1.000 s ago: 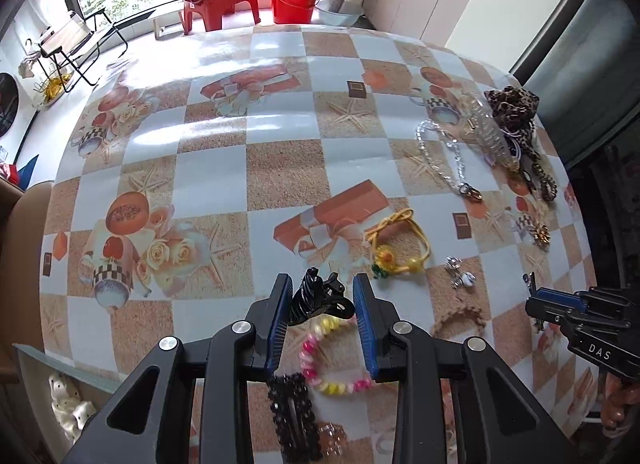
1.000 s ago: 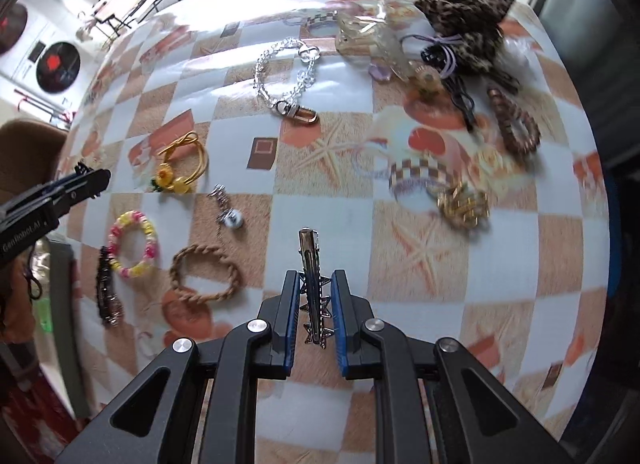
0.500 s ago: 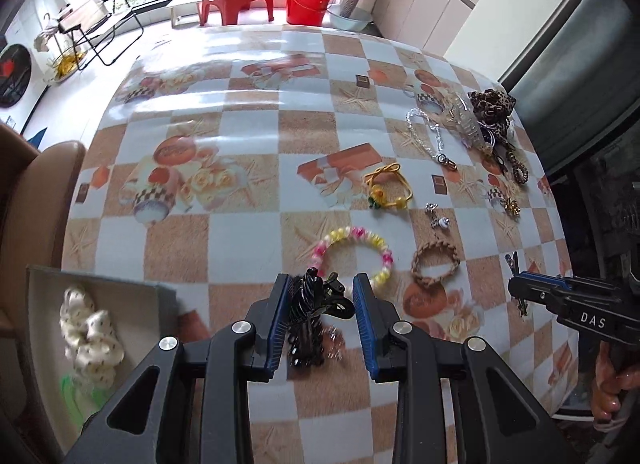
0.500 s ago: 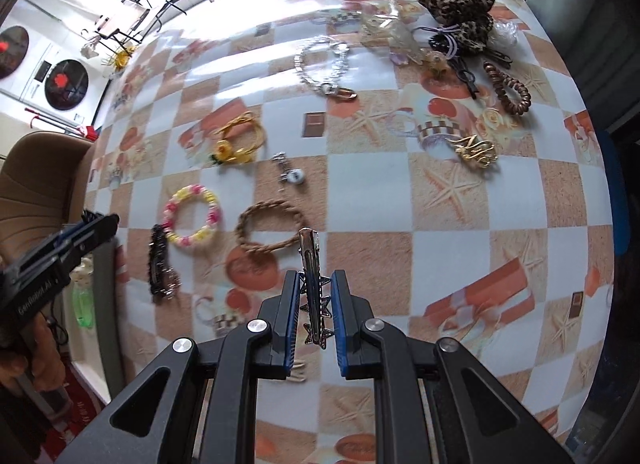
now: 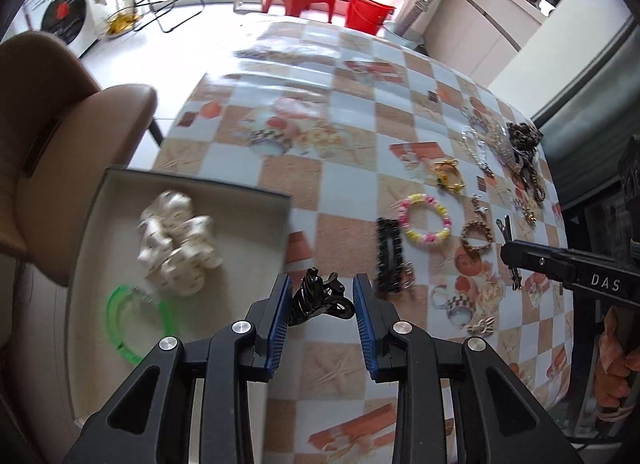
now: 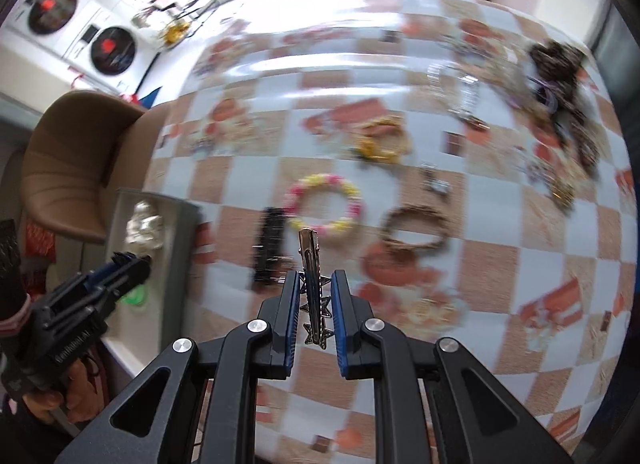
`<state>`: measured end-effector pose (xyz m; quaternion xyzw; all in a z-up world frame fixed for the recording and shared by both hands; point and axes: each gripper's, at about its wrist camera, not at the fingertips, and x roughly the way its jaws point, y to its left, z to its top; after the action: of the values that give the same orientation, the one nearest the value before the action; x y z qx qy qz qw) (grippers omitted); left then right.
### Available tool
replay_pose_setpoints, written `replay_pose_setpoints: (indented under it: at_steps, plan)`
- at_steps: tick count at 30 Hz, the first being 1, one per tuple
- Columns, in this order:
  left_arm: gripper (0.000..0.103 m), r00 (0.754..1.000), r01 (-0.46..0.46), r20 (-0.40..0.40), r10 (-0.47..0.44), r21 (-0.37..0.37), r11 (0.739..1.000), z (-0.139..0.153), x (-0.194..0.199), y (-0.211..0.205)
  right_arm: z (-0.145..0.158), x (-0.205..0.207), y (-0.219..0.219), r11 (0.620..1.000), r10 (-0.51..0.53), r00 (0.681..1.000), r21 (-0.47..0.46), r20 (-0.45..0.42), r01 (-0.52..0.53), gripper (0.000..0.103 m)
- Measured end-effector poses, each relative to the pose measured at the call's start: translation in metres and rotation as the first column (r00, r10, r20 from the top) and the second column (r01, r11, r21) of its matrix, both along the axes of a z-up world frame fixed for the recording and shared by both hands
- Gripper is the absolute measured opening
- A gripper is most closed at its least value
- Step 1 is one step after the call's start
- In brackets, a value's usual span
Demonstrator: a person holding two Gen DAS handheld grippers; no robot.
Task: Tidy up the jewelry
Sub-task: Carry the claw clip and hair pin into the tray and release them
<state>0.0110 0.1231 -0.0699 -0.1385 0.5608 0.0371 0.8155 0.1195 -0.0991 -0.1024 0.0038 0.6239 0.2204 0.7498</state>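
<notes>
A glossy black plastic claw clip (image 5: 318, 298) is pinched between the blue pads of the left gripper (image 5: 320, 304), held in the air just past the right-hand wall of the shallow grey tray (image 5: 192, 181), which is the landmark here. Over on the right gripper (image 6: 316, 304) the jaws are closed tight on a slim silver metal alligator clip with little stars (image 6: 314, 284), pointing straight out between the fingers, well to the right of the tray.

Inside the tray a cream fabric scrunchie with dark dots (image 5: 178, 242) is seen, with a translucent green plastic ring (image 5: 138, 314) next to it on the near side.

Right of the tray, on the orange-and-white checked tablecloth (image 5: 348, 360), a flat black beaded barrette (image 5: 388, 254) is laid closest. Past that, a pink-and-yellow beaded bracelet (image 5: 425, 218), then a brown braided cord bracelet (image 5: 476, 237). Further off, a yellow cord bracelet with a flower (image 5: 450, 176) and a clear crystal chain (image 5: 476, 148) are spread out, and a leopard-print scrunchie (image 5: 524, 136) is piled at the far right edge with other bits too blurred to be told apart.

Left of the tray a tan padded chair (image 5: 52, 132) is parked.
</notes>
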Motion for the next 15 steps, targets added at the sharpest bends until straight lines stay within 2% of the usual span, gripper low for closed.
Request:
replay_pose_setpoints:
  at_steps: [6, 15]
  plan:
    - [0.035, 0.994, -0.112, -0.013, 0.112, 0.015, 0.994, -0.004, -0.034, 0.050, 0.000, -0.011, 0.071, 0.991, 0.133, 0.991, 0.023, -0.001, -0.133, 0.017]
    - [0.035, 0.958, -0.284, -0.027, 0.286, 0.057, 0.957, -0.018, -0.065, 0.120, -0.016, -0.023, 0.160, 0.959, 0.282, 0.959, 0.028, -0.013, -0.281, 0.017]
